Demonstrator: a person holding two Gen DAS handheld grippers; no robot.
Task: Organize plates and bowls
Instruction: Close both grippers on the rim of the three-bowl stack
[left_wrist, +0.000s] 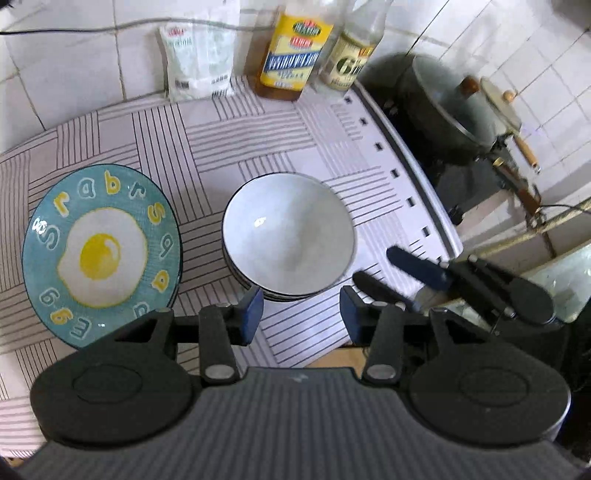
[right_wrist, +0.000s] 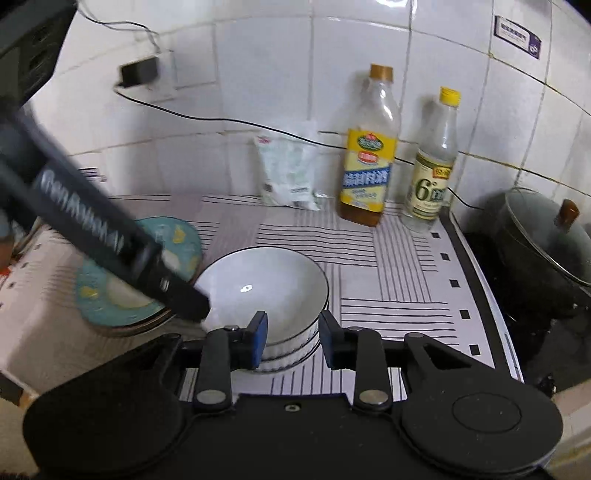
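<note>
A stack of white bowls with dark rims (left_wrist: 288, 236) stands on the striped counter mat; it also shows in the right wrist view (right_wrist: 266, 284). Left of it lies a stack of teal plates with a fried-egg picture (left_wrist: 101, 254), partly hidden by the left gripper's body in the right wrist view (right_wrist: 110, 299). My left gripper (left_wrist: 301, 314) is open and empty, just in front of the bowls. My right gripper (right_wrist: 291, 338) is open and empty, its fingers either side of the bowl stack's near edge; it shows in the left wrist view (left_wrist: 384, 269) to the right of the bowls.
A yellow-label oil bottle (right_wrist: 365, 166), a clear vinegar bottle (right_wrist: 430, 173) and a white bag (right_wrist: 288, 173) stand by the tiled wall. A dark lidded pot (right_wrist: 543, 243) sits on the stove at right. A cable runs along the wall.
</note>
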